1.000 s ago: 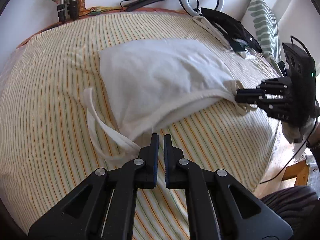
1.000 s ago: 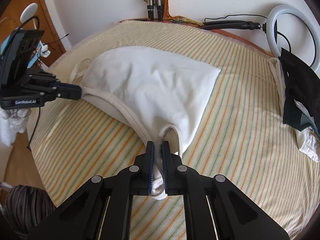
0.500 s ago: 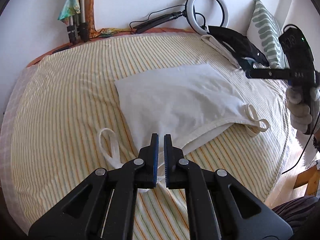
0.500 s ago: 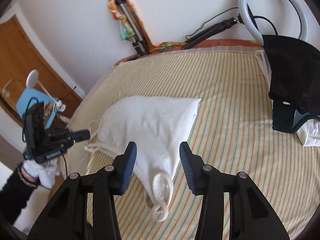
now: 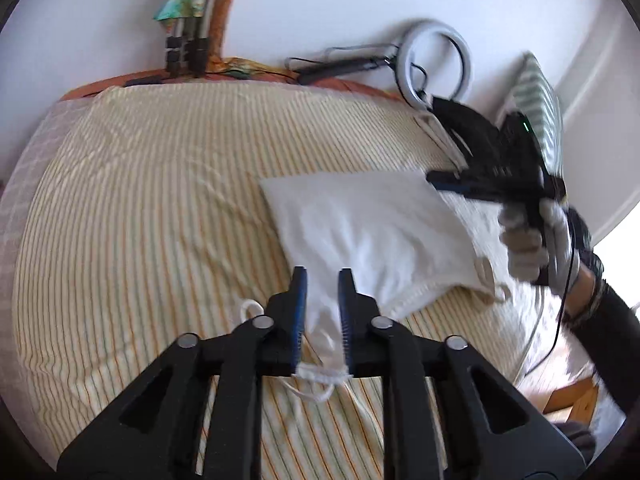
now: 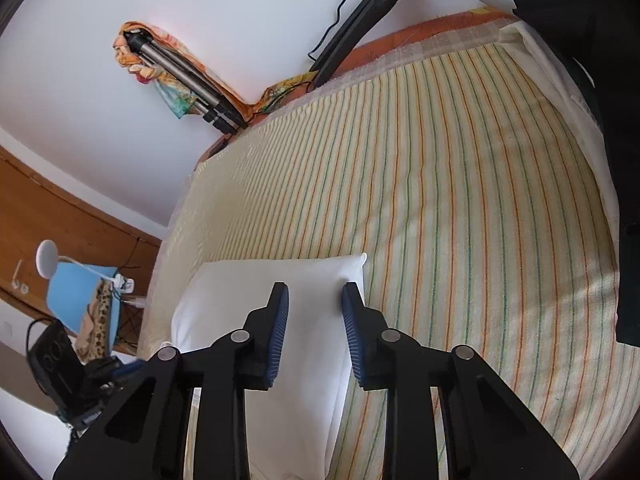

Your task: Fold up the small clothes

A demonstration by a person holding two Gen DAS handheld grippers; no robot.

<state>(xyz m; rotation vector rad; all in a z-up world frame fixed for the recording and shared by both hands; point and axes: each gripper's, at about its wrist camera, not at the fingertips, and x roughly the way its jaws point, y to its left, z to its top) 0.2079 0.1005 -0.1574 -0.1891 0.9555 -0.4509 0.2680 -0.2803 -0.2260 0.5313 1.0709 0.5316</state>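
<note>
White top (image 5: 372,232) lies flat on the striped bedsheet (image 5: 152,208), toward the right half of the bed in the left wrist view; strap end near the bed's front edge, straight hem edge toward the wall side. Left gripper (image 5: 322,280) is low over the near strap end: jaws parted by a narrow gap, a bit of white fabric and a strap loop sit between the blue pads (image 5: 301,320), but nothing looks clamped, cloth just passes through the gap. One thin strap loop (image 5: 249,307) lies on the sheet just left of the left finger, another bunch of strap under the gripper body. Right gripper (image 6: 314,296) is spread wide, hovering above the top's far corner (image 6: 352,262) in its own view; pads apart from the cloth, holding nothing. In the left wrist view the right gripper (image 5: 452,186) is at the far right side of the garment, motion-blurred, held by a gloved hand (image 5: 536,240). Black garment (image 5: 468,124) lies at the far right of the bed beside a ring light (image 5: 436,64) and a green-patterned pillow (image 5: 538,104). Tripod (image 6: 188,80) leans on the white wall with a colourful cloth draped on it. Wooden door (image 6: 60,216) and a blue item (image 6: 80,292) sit left of the bed in the right wrist view.
</note>
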